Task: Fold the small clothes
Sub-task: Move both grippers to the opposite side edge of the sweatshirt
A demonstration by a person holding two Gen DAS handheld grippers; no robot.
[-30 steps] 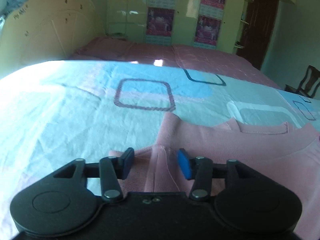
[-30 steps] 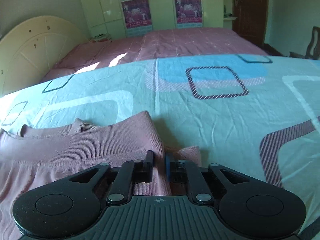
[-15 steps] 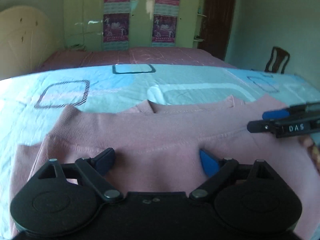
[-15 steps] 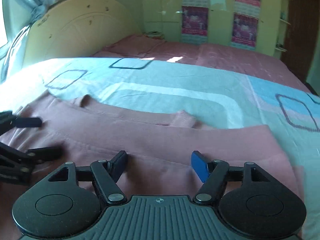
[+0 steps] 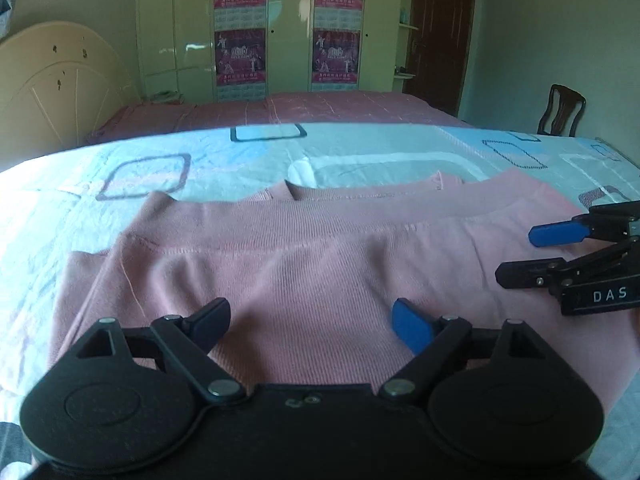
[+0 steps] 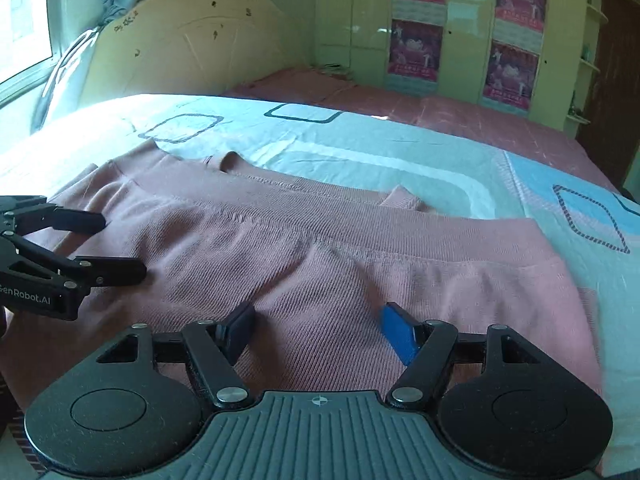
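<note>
A pink knit garment (image 5: 312, 256) lies flat on the bed, its lower part folded up over the top so the hem runs just below the neckline; it also shows in the right wrist view (image 6: 320, 248). My left gripper (image 5: 310, 318) is open and empty, low over the garment's near middle. My right gripper (image 6: 318, 326) is open and empty over the garment too. Each gripper shows in the other's view: the right one (image 5: 516, 254) at the right edge, the left one (image 6: 122, 246) at the left edge, both open above the cloth.
The bed has a light blue sheet (image 5: 224, 156) with square patterns and a pink cover (image 5: 280, 112) farther back. A cream headboard (image 6: 188, 48) stands at the left, green wardrobes (image 5: 280, 24) behind, a dark chair (image 5: 560, 114) at the right.
Both grippers let go of the garment's side edges, opened wide, and swung inward over its middle. The garment now lies folded flat.
</note>
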